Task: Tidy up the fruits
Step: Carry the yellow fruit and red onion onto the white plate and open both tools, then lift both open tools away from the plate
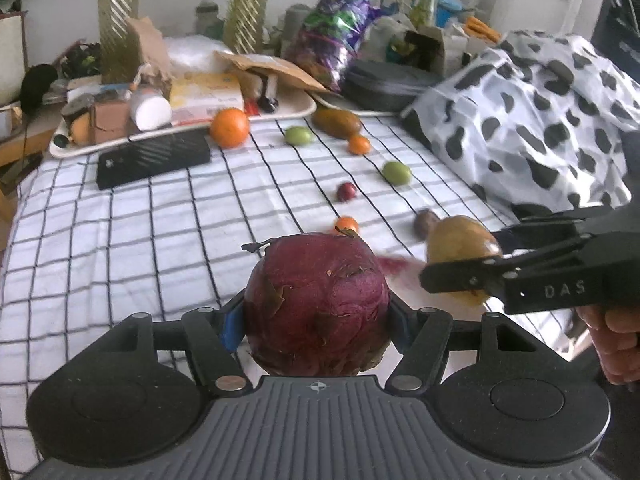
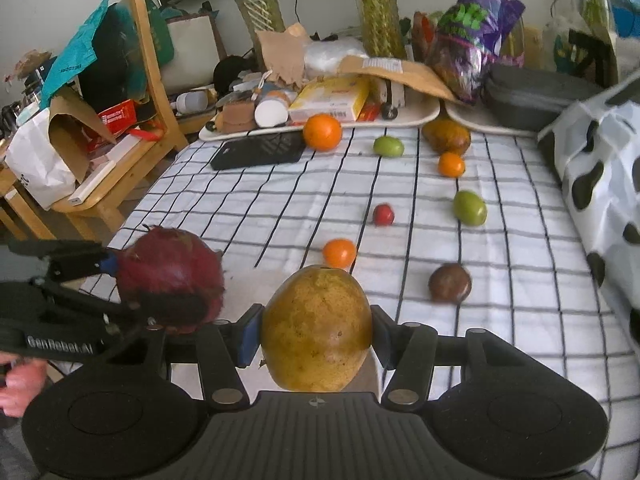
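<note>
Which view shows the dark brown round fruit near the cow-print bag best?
The right wrist view: the dark brown fruit lies fully visible and sharp on the checked cloth. In the left wrist view it is blurred and partly hidden behind the held mango.

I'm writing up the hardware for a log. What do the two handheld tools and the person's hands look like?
Both tools are matte black with linkage arms, silver rivets, round side discs, a ribbed grey centre plate and blue finger pads. The left tool reads "GenRobot.AI", the right tool "DAS". Bare hands, no sleeves or cables visible.
</note>
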`<state>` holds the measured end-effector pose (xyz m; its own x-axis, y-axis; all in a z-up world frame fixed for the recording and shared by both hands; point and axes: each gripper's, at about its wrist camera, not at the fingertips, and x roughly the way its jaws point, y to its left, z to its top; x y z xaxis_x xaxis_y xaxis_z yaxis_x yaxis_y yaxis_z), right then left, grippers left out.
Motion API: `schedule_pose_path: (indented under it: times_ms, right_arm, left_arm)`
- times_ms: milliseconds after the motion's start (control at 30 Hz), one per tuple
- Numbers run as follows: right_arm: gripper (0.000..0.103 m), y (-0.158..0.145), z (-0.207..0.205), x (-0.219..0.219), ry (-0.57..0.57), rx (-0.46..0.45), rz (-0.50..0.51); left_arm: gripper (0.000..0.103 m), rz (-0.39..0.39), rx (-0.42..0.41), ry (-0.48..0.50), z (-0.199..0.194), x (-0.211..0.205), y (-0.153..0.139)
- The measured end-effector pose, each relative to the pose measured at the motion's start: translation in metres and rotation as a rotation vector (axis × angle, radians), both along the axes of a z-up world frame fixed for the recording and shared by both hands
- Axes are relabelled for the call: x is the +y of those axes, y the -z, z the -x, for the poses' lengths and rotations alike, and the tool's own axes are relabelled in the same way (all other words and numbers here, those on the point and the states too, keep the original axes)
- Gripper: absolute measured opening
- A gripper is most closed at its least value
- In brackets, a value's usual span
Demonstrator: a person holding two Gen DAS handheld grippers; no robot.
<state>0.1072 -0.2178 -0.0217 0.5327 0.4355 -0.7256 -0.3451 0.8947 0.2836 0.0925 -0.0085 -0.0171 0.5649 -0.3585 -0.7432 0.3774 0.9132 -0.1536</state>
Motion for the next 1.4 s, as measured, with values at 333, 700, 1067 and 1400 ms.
schedule_pose_path:
  times_ms: [333,700,1067,1400]
  right_arm:
    - [0.057,0.017,0.001,-0.001,0.031,0.109,-0.051]
    - [0.084,0.015,-0.001,-0.003,0.052,0.099,-0.104]
    - [0.102,-0.004,0.019,-0.009,0.124,0.013,-0.048]
    - [0.103,-0.007,0.045,-0.021,0.268,-0.042,0.126]
  left_arm:
    - [0.066,-0.058,0.057,0.043,0.004,-0.011,0.022]
    - [0.077,-0.077,0.076,0.022,0.0,-0.015,0.025]
    - [0.083,-0.032,0.003,0.001,0.022,-0.009,0.002]
    - [0.083,-0.042,-0.015,0.006,0.047,-0.01,-0.006]
